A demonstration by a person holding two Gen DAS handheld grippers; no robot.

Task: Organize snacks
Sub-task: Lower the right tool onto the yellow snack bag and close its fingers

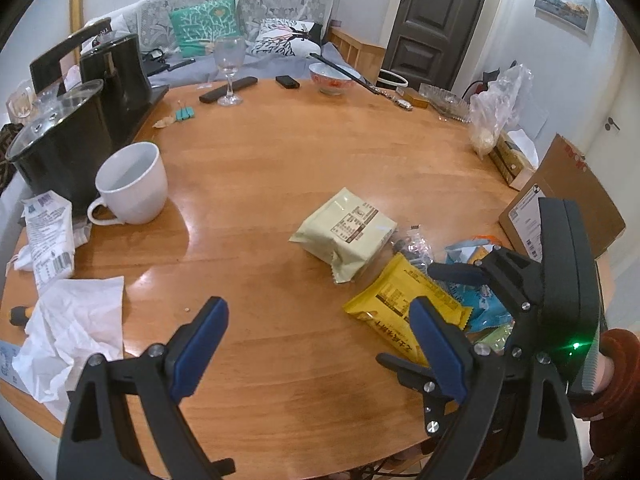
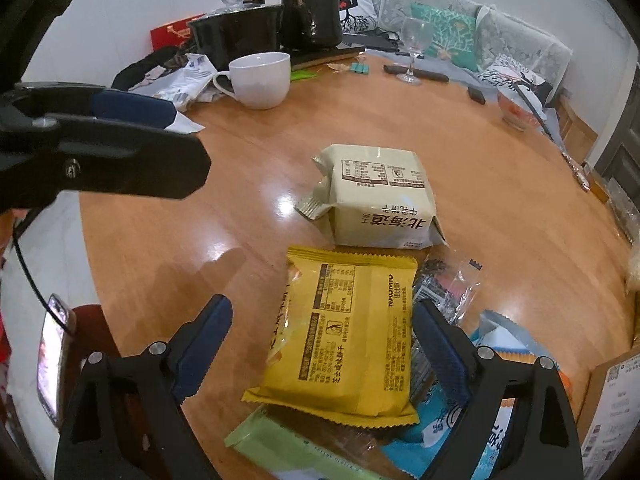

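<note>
On the round wooden table (image 1: 260, 160) lies a heap of snack packets. A yellow packet (image 2: 344, 332) lies printed side up between the fingers of my right gripper (image 2: 324, 344), which is open, its pads apart from the packet. Under the yellow packet are a green packet (image 2: 280, 440) and a blue one (image 2: 444, 428), with a clear wrapper (image 2: 448, 284) beside it. A cream packet (image 2: 380, 196) lies just beyond. My left gripper (image 1: 320, 344) stands open over bare wood, left of the yellow packet (image 1: 396, 304) and the right gripper (image 1: 428, 316).
A white mug (image 1: 132, 184), a black pot (image 1: 60, 140) and crumpled tissue (image 1: 76, 320) crowd the left side. A wine glass (image 1: 229, 68) and a bowl (image 1: 332, 78) stand at the far edge. A cardboard box (image 1: 560, 200) and a plastic bag (image 1: 496, 112) stand at the right.
</note>
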